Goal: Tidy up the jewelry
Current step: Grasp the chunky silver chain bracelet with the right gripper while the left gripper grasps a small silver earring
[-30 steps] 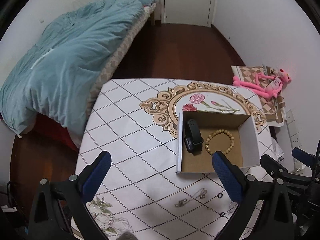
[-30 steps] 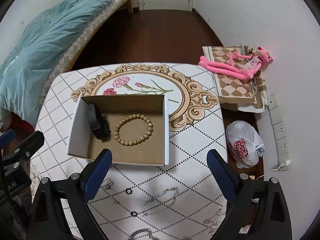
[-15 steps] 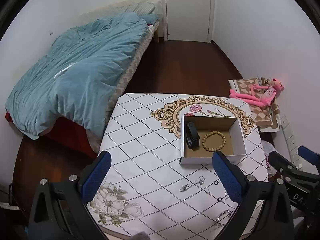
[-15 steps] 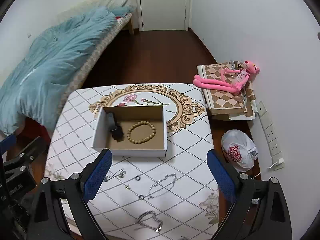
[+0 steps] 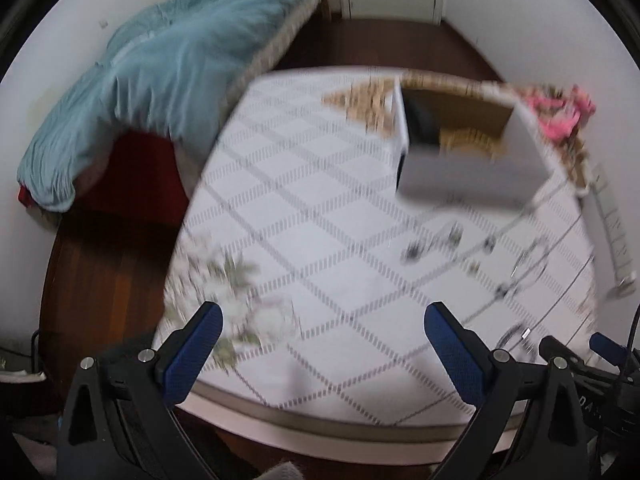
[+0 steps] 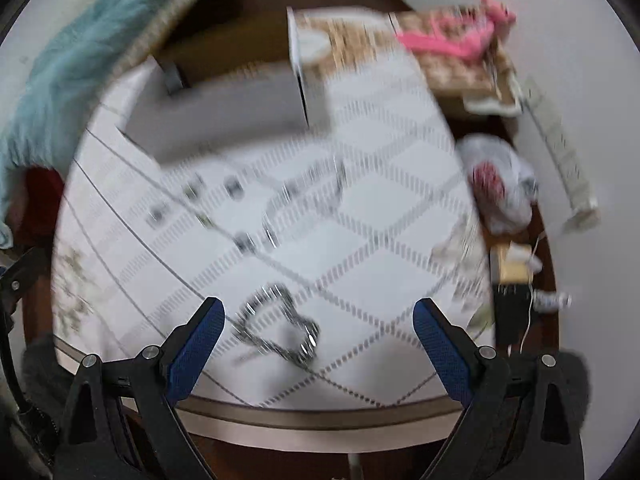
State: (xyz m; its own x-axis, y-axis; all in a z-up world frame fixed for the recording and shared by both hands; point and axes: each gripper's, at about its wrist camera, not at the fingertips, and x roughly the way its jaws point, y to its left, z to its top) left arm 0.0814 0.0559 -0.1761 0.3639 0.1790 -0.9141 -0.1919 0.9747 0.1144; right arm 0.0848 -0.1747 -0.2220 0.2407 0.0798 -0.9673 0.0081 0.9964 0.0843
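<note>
My right gripper (image 6: 316,336) hangs tilted over the near edge of the white diamond-patterned tabletop (image 6: 372,240), blue-padded jaws spread wide and empty, with a blurred silver chain bracelet (image 6: 280,326) lying between them. My left gripper (image 5: 323,340) is likewise spread and empty above the near tabletop. Farther on lie small blurred rings and chains (image 5: 452,238), then the white cardboard box with brown floor (image 5: 464,148), holding something dark.

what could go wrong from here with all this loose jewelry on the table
The silver chain bracelet lies close to the table's near edge; a clumsy pinch by the open right gripper might push it off. Both views are motion-blurred, so fast movement could also scatter the small rings nearby.
</note>
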